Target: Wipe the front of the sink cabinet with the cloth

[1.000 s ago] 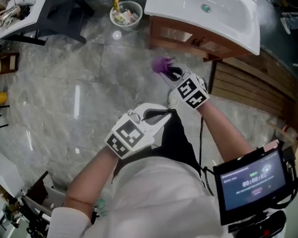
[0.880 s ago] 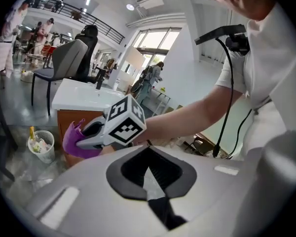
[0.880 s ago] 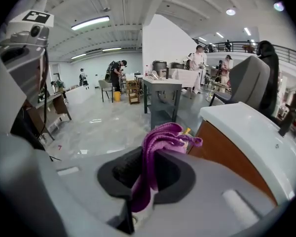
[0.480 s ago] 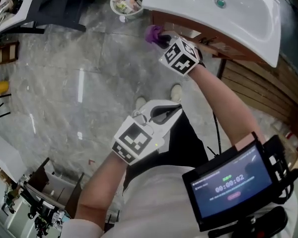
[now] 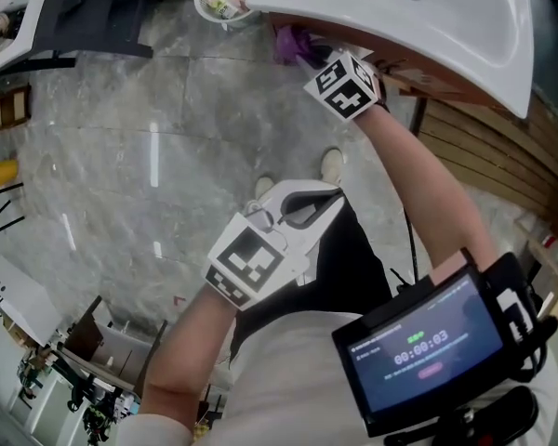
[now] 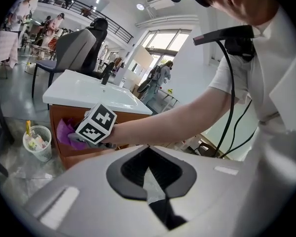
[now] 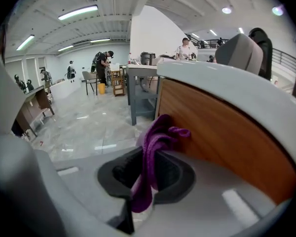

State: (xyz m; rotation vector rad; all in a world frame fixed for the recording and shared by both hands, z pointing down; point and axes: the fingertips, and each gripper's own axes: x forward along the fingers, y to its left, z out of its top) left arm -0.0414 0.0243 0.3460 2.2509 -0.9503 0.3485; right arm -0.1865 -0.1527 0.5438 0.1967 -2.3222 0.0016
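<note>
The head view is looking steeply down over the cabinet. The right gripper view is facing its front closely, the left gripper view from farther back; all three are sharing it.

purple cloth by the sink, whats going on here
A person holds a gripper in each hand. The right gripper has its jaws shut on the purple cloth and holds it at the wooden cabinet front, just under the white sink; whether it touches is unclear. The left gripper hangs near the person's body, jaws together, empty.
</note>
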